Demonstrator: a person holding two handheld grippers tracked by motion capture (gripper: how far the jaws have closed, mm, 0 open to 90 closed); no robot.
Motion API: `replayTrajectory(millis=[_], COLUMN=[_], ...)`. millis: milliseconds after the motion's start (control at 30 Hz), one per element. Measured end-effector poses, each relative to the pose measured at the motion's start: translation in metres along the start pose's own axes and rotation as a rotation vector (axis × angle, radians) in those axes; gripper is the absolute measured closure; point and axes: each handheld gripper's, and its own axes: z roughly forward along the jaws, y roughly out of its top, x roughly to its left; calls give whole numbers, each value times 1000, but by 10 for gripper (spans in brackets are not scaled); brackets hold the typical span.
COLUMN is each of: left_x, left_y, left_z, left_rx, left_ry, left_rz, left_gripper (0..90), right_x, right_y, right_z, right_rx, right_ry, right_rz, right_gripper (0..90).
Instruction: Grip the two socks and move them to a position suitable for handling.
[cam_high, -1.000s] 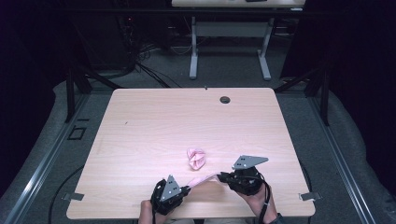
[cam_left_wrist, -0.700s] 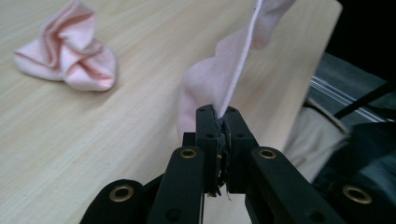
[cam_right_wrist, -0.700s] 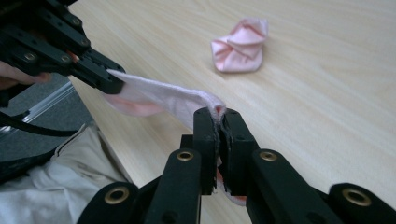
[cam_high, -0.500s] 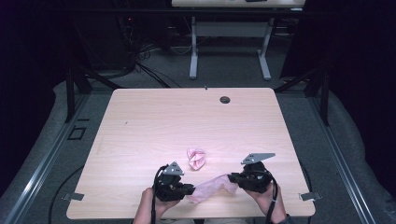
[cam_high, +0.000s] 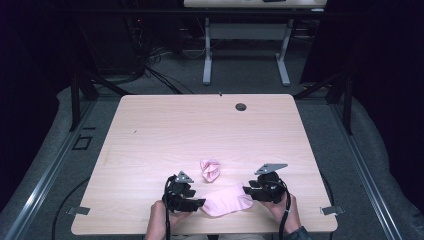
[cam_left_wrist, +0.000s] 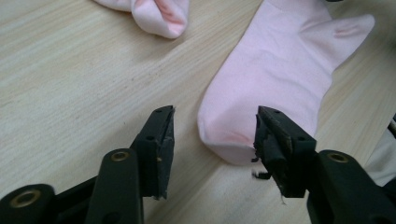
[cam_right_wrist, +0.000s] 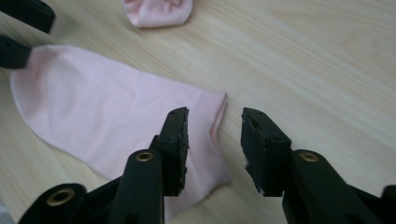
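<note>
Because the flat pink sock (cam_high: 227, 199) lies stretched crosswise near the table's (cam_high: 150, 130) front edge, its long axis runs straight from one gripper to the other, and each end sits right at a pair of jaws. In the left gripper view the rounded toe end (cam_left_wrist: 229, 140) rests on the wood between the spread jaws of the left gripper (cam_left_wrist: 214, 135), unclasped. In the right gripper view the cuff edge (cam_right_wrist: 219, 109) lies just ahead of the right gripper (cam_right_wrist: 215, 135), whose jaws also stand apart, gripping nothing. Both hands are equally near, one per end. Just beyond the sock, nearer the table's middle, sits a balled-up pink sock (cam_high: 209, 169), apart from it. No container is on the table.
</note>
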Motion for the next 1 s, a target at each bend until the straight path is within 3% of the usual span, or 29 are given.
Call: replayTrajectory(millis=[167,233,500,800,933,1000], left_x=[-9,-12,-12,-5,-2,1], left_y=[-1,-1,-5,-8,-8,-7], left_z=[5,9,10,7,6,5], left_rx=[25,36,52,59,55,48], left_ry=[17,23,58,80,75,70], left_rz=[32,50,97,113,112,98], left_gripper=[535,618,868,883,876,795], right_x=[5,5,15,25,25,21], right_y=[-9,-10,-14,-21,-24,-25], right_z=[4,7,10,5,2,-2], right_rx=[37,57,39,67,46,-8], right_ry=[-18,-27,-31,10,22,27], right_rz=[-24,-41,-58,-46,-45,-43], right_gripper=[621,660,832,842,810,749])
